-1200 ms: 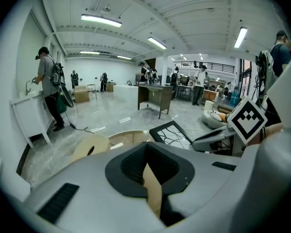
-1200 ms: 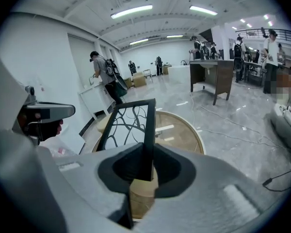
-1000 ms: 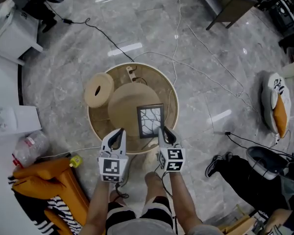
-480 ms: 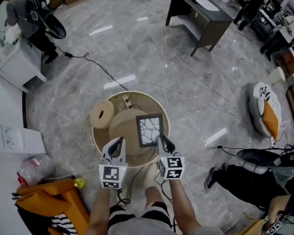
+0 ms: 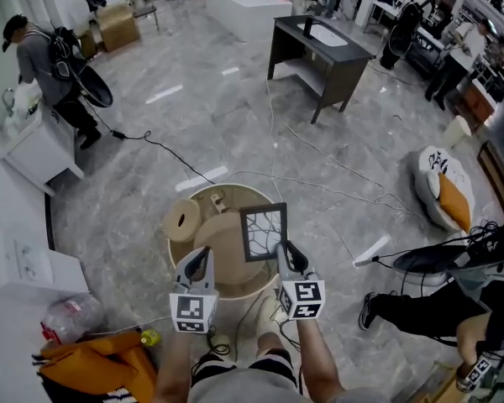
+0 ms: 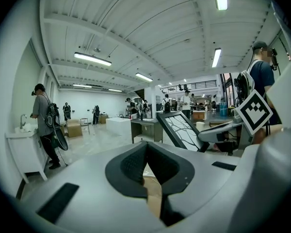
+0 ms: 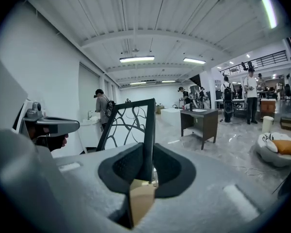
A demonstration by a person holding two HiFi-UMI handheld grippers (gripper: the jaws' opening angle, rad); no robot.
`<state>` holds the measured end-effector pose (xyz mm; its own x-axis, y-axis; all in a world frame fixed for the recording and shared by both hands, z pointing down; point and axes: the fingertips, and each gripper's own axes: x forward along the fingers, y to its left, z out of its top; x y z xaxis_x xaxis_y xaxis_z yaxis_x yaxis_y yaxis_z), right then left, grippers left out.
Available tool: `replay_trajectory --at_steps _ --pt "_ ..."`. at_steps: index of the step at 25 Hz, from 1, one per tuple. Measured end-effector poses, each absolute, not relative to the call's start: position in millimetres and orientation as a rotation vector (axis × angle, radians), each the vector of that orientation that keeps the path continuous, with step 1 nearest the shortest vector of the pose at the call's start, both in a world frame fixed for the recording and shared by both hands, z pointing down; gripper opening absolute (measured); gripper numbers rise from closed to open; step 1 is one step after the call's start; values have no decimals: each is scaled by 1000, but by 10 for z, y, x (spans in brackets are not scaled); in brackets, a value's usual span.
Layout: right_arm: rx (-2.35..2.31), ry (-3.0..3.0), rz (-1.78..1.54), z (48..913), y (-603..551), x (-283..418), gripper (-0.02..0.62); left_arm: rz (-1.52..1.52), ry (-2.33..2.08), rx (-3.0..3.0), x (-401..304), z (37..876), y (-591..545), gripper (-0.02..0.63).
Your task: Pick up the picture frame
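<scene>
- Right tongs (image 7: 148,168): clenched on one thin side rail of the picture frame (image 7: 131,125), low on that rail. A single pinch, so the frame could pivot or slide out (my guess).
- Left tongs (image 6: 144,168): clenched on nothing, apart from the frame; no second support.
- Frame is held in the air over the round surface (image 5: 178,254). A slip drops it there, or past the rim onto the hard floor (image 5: 235,116).
</scene>
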<state>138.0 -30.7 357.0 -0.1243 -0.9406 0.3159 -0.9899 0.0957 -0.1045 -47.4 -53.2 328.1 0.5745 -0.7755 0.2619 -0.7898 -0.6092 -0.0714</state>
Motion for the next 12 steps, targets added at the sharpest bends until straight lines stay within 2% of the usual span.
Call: replay_trajectory --at_steps 12 --pt "2086 -2172 342 3146 663 1071 64 341 -1336 2790 -996 2964 220 18"
